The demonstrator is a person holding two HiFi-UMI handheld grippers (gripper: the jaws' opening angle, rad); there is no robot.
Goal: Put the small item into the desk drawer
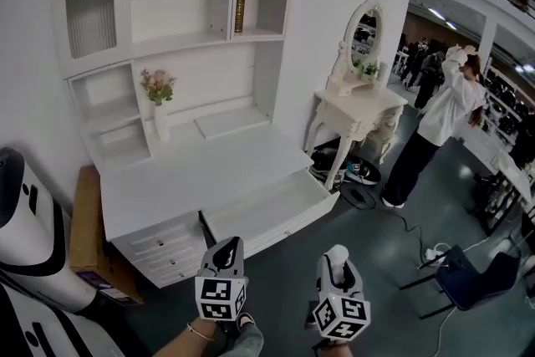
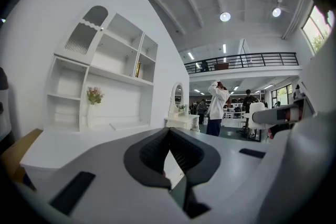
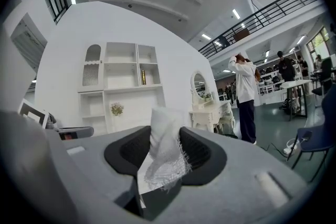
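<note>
My right hand-held gripper clamps the small white frayed gauze wad, out in front of the white desk's open drawer. Left hand-held gripper: jaws together, empty.

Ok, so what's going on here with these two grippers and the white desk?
A person stands before the white desk, a gripper in each hand. The right gripper has its jaws clamped on a small white mesh cloth. The left gripper is shut and empty. The desk drawer is pulled open, and the cloth is not in it yet.
</note>
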